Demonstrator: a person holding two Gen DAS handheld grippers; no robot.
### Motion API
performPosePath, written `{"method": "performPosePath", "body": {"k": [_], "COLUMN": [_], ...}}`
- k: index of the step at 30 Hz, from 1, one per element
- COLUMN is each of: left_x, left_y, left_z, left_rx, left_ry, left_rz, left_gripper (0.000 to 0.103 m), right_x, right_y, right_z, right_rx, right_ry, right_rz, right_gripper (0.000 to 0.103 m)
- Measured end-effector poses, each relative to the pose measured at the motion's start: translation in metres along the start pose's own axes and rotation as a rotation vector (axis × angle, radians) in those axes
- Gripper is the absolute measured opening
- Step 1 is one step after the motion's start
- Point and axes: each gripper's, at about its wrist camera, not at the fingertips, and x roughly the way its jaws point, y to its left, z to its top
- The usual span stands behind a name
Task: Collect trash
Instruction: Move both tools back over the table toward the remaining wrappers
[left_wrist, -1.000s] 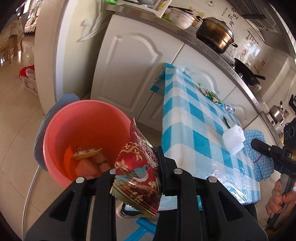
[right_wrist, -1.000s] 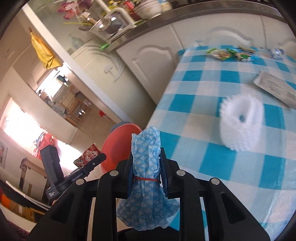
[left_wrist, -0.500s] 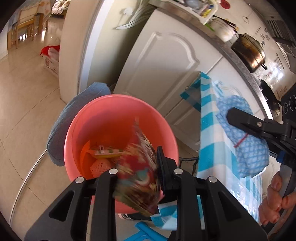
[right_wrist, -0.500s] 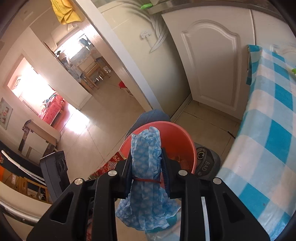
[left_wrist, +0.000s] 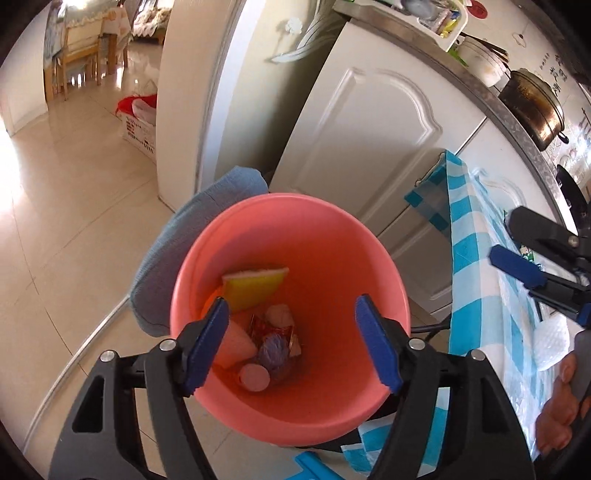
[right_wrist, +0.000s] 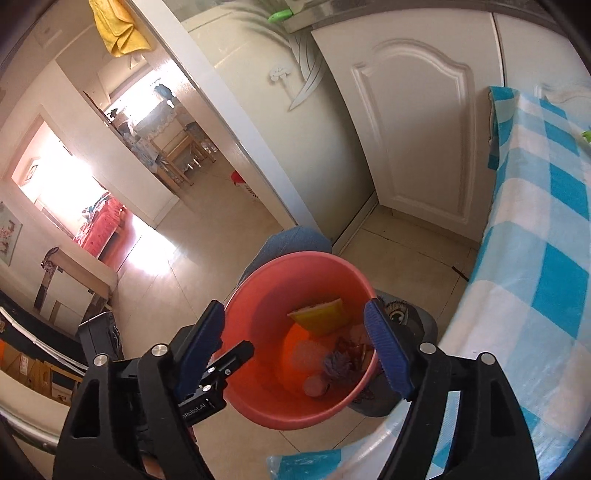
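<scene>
Both the left gripper (left_wrist: 291, 314) and the right gripper (right_wrist: 295, 319) hang above the round salmon-pink plastic bucket (left_wrist: 332, 236), jaws opening with nothing between them, while the red snack wrapper (left_wrist: 263, 326) and crumpled bluish cloth bundle (left_wrist: 273, 349) lie at the bucket's bottom beside a yellow sponge (left_wrist: 255, 284).
</scene>
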Motion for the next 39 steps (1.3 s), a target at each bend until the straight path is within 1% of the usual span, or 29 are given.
{"method": "performPosePath", "body": {"k": [1, 3, 7, 14, 19, 24, 28, 30, 34, 39], "left_x": [-0.002, -0.009, -0.018, -0.026, -0.024, -0.019, -0.011, -0.005, 0.006, 0.028], "left_y": [-0.002, -0.006, -0.019, -0.064, -0.102, -0.139, -0.170, -0.188, -0.232, -0.292], "left_z": [0.000, 0.000, 0.005, 0.021, 0.028, 0.033, 0.037, 0.040, 0.049, 0.057], "left_rx": [0.011, 0.028, 0.076, 0.123, 0.156, 0.196, 0.242, 0.264, 0.316, 0.381], "left_ry": [-0.008, -0.026, -0.035, -0.024, -0.002, 0.023, 0.036, 0.046, 0.039, 0.030], "left_rz": [0.006, 0.009, -0.019, -0.118, -0.145, -0.162, -0.177, -0.188, -0.220, -0.266], "left_gripper": [0.079, 0.080, 0.082, 0.083, 0.087, 0.088, 0.088, 0.088, 0.088, 0.088], "right_x": [-0.008, -0.028, -0.066, -0.124, -0.159, -0.192, -0.221, -0.234, -0.250, -0.253], "right_y": [-0.003, -0.009, -0.022, -0.055, -0.082, -0.124, -0.166, -0.188, -0.231, -0.281], "right_z": [-0.001, -0.004, -0.014, -0.026, -0.034, -0.042, -0.051, -0.053, -0.047, -0.023], "right_rx": [-0.008, -0.026, -0.041, -0.022, 0.021, 0.091, 0.179, 0.214, 0.267, 0.305], "right_ry": [-0.017, -0.057, -0.127, -0.219, -0.268, -0.329, -0.376, -0.391, -0.393, -0.360], "right_rz": [-0.011, -0.035, -0.085, -0.150, -0.202, -0.257, -0.287, -0.324, -0.372, -0.399], "right_gripper": [0.080, 0.081, 0.081, 0.082, 0.083, 0.083, 0.083, 0.083, 0.083, 0.083]}}
